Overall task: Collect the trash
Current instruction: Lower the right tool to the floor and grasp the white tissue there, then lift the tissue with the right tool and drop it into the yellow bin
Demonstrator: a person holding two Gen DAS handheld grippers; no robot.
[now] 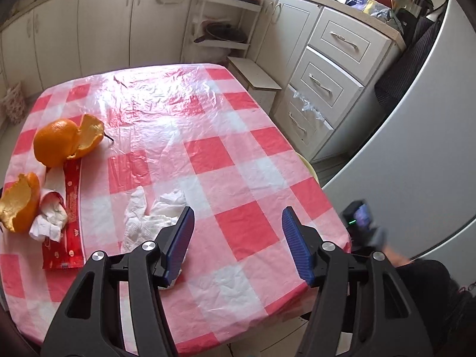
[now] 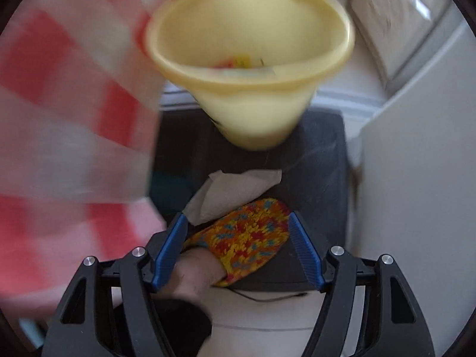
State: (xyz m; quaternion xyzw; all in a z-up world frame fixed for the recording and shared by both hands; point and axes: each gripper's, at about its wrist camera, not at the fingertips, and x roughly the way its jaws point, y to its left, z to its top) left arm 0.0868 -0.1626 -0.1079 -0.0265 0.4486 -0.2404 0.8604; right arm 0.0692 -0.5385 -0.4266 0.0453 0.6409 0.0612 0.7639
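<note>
Left gripper [image 1: 238,238] wide, empty, over table's [image 1: 208,154] near edge; crumpled tissue [image 1: 151,217] beside its left pad. Right gripper [image 2: 238,247] wide, empty, above floor napkin [image 2: 235,192] near yellow bin [image 2: 250,59]. Risk: left closes on tablecloth, not tissue; peels [image 1: 65,142] at left edge get skipped.

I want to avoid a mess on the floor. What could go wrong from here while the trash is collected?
1. A tissue already lies on the floor outside the yellow bin, so further drops may also miss.
2. The white napkin is light and crumpled beside the left gripper; open fingers may push it instead of pinching it.
3. The orange peels sit near the table edge and could be knocked off.
</note>
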